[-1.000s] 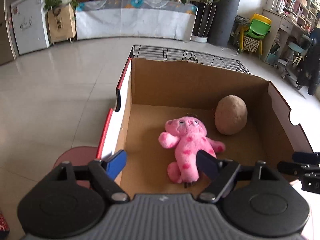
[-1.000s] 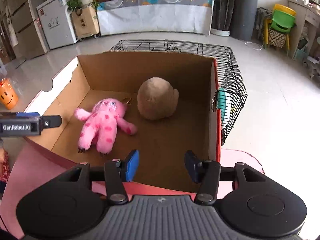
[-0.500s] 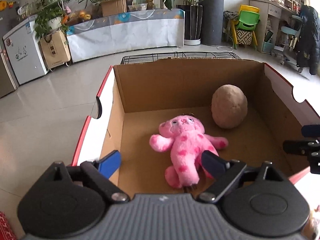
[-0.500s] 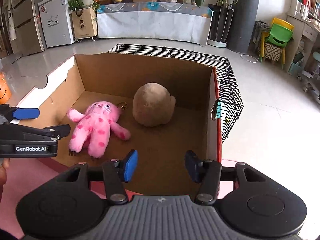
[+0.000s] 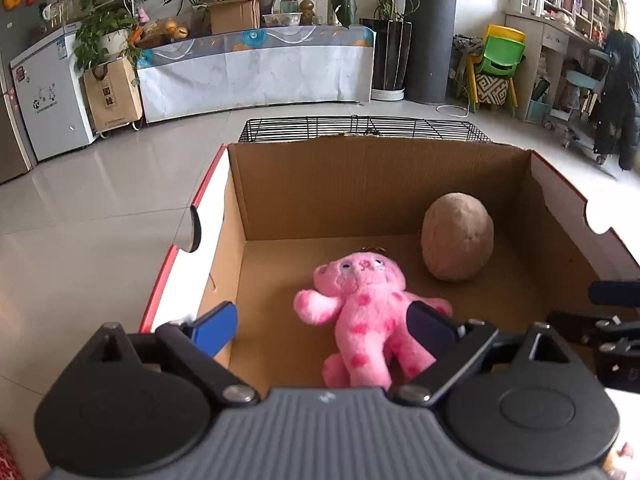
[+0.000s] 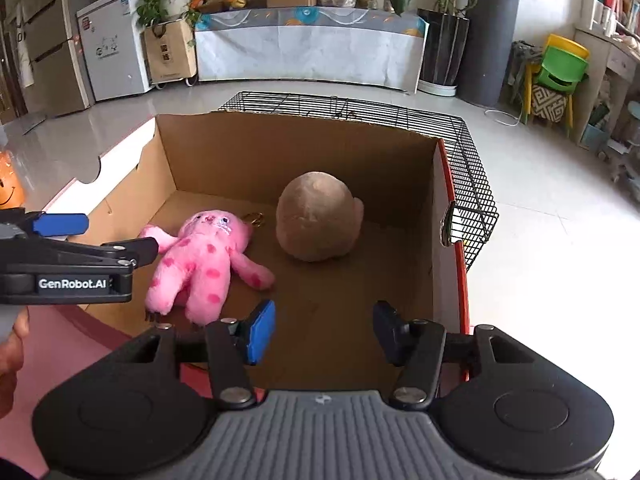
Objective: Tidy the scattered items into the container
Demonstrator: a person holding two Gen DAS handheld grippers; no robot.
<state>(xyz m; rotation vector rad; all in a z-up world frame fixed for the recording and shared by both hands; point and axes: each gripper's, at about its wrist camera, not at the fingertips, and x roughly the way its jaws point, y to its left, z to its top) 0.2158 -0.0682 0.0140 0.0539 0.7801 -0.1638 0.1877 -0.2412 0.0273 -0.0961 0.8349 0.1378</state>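
Observation:
An open cardboard box (image 5: pixel 360 184) (image 6: pixel 280 152) holds a pink spotted plush toy (image 5: pixel 368 320) (image 6: pixel 204 256) lying face up and a round brown plush (image 5: pixel 458 238) (image 6: pixel 316 216) near the back. My left gripper (image 5: pixel 322 326) hangs over the box's near left part with its jaws opening. The pink toy lies below and between them, and the pads do not press on it. My right gripper (image 6: pixel 325 332) hovers over the box's near right part, its jaws opening a little with nothing between them. Each gripper shows at the edge of the other's view.
A black wire cage (image 5: pixel 360 124) (image 6: pixel 472 176) stands behind and to the right of the box. A pink mat (image 6: pixel 60 344) lies under the box's near side. An orange smiley toy (image 6: pixel 8 188) sits at far left. A person's hand (image 6: pixel 12 360) holds the left gripper.
The left gripper's jaws have spread wider above the pink toy, and its view has levelled out. It reaches further into the right wrist view. The right gripper has hardly moved.

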